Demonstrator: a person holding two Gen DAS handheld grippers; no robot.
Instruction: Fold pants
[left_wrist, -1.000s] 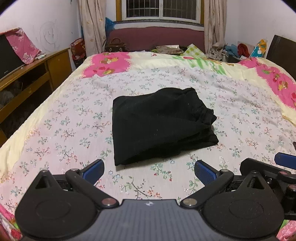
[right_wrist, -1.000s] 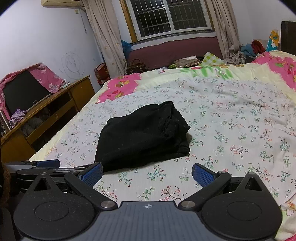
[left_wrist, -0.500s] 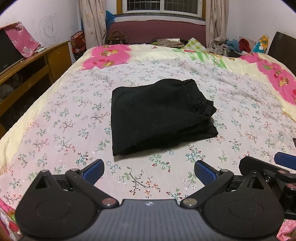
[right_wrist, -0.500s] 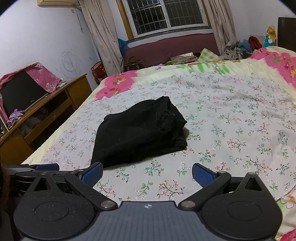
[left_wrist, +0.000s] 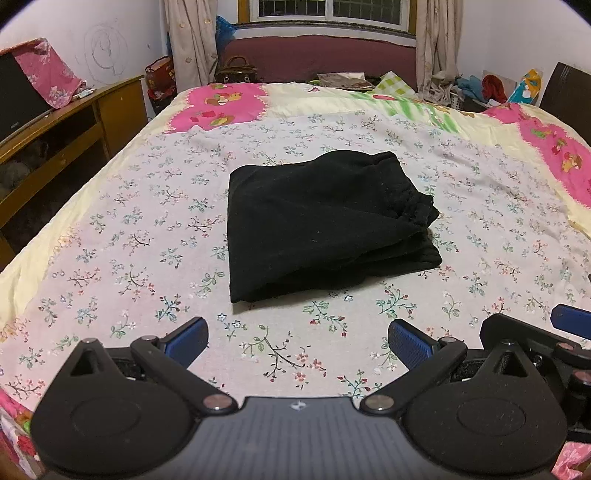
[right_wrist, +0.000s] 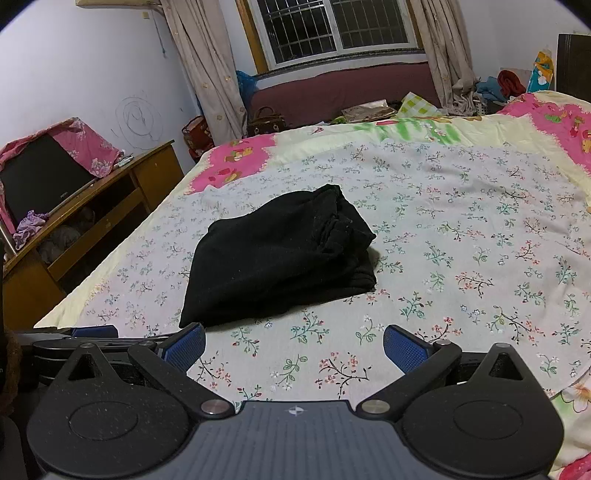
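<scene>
Bed (left_wrist: 110, 229), both grippers wide, empty.

Dim warm indoor light, dark window (right_wrist: 334, 31), soft shadows, sharp focus, heavy fisheye bending, black vignetted corners

both wrists low, facing pants (left_wrist: 325, 225) (shared)

Left tool (left_wrist: 297, 341), right tool (right_wrist: 293, 343) agape
</scene>
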